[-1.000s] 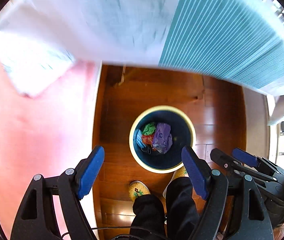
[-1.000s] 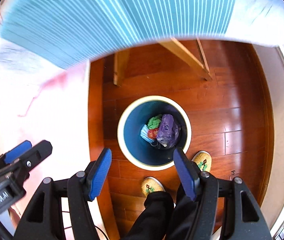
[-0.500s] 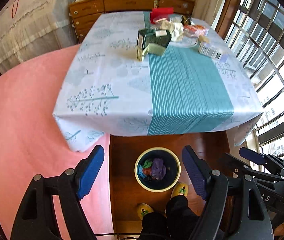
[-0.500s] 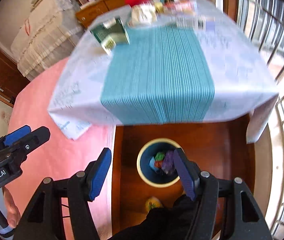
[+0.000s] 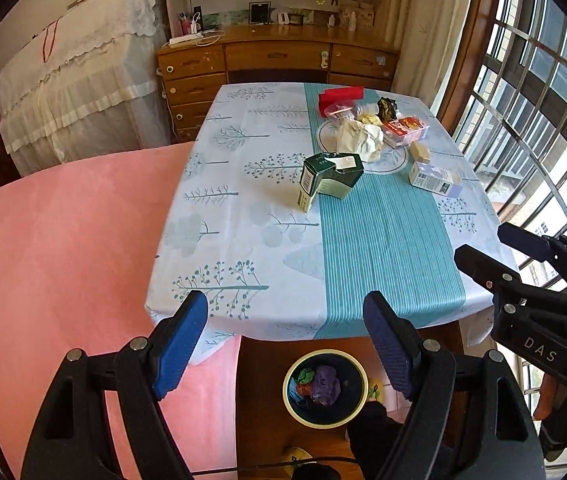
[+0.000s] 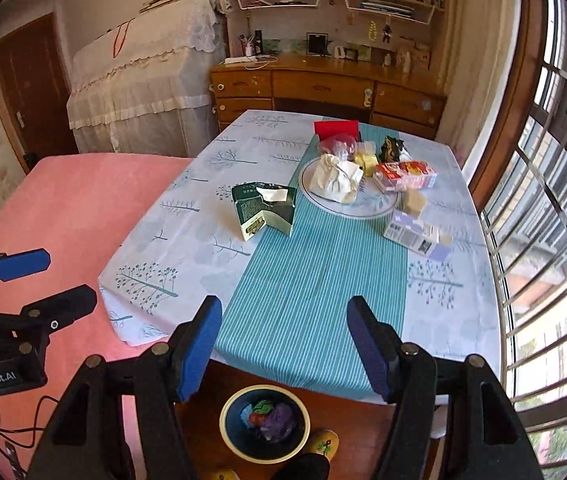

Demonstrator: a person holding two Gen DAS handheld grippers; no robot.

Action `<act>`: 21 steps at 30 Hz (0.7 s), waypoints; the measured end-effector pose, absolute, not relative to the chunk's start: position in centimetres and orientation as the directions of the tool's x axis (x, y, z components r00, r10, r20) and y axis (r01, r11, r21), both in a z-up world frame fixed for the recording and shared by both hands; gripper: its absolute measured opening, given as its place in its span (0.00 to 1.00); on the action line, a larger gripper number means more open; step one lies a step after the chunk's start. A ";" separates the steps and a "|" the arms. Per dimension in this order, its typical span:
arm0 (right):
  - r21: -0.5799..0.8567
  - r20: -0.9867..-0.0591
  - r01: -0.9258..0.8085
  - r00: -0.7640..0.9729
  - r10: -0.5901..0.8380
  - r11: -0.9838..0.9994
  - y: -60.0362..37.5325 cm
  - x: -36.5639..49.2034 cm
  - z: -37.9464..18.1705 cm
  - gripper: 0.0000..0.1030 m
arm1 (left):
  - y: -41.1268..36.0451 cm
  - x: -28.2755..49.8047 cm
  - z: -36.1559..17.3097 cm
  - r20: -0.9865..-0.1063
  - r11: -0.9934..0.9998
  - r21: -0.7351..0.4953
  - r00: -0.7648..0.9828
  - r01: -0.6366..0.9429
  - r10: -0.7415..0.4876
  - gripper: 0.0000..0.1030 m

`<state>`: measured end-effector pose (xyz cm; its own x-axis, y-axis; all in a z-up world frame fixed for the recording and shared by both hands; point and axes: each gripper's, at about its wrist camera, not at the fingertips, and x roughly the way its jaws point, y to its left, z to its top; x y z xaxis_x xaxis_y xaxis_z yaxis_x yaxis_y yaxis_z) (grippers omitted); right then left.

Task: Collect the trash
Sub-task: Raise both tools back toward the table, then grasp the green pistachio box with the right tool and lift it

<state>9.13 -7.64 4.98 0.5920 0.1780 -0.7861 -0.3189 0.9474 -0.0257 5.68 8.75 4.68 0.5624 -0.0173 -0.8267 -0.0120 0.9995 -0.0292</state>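
Trash, including a torn green carton point(image 5: 331, 178), lies on the bench point(image 5: 383, 248); the bin point(image 5: 325, 390) sits on the floor below. Your left tool point(image 5: 285, 346) and right tool point(image 6: 285, 346), wide open and empty, have risen from the bin, so another pickup likely follows.

two grippers point(image 5: 285, 344) point(image 6: 281, 344), one bin point(image 6: 225, 432), one green carton point(image 6: 265, 212), one plate point(image 6: 383, 208).

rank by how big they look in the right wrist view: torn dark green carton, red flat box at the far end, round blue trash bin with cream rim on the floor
1. Round blue trash bin, though it sits nearest the camera, which inflates it.
2. Torn dark green carton.
3. Red flat box, farthest away and partly hidden, so its true size is unsure.
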 end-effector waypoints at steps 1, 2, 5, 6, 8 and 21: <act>-0.044 -0.787 -0.340 0.591 0.177 0.939 -7.4 10.1 4.7 0.64 | 8.9 6.4 4.5 -0.830 0.999 -0.026 0.558 -0.024 -0.008 0.76; -0.062 -0.787 -0.361 0.591 0.177 0.930 -7.3 11.0 4.5 0.64 | 9.0 7.0 4.1 -0.834 0.999 -0.024 0.552 -0.037 0.000 0.76; -0.098 -0.790 -0.425 0.583 0.190 0.900 -6.8 14.3 3.2 0.64 | 9.3 9.2 2.7 -0.852 0.996 -0.020 0.522 -0.088 0.029 0.76; -0.105 -0.792 -0.447 0.577 0.198 0.888 -6.7 15.5 2.7 0.64 | 9.4 10.0 2.2 -0.859 0.994 -0.020 0.511 -0.108 0.038 0.76; -0.109 -0.801 -0.494 0.557 0.218 0.863 -6.5 18.0 1.6 0.64 | 9.5 11.8 1.2 -0.872 0.988 -0.023 0.486 -0.152 0.054 0.76; -0.154 -0.814 -0.820 0.422 0.400 0.552 -5.0 27.4 -6.1 0.64 | 7.9 21.1 -5.2 -0.943 0.931 -0.016 0.315 -0.365 0.108 0.76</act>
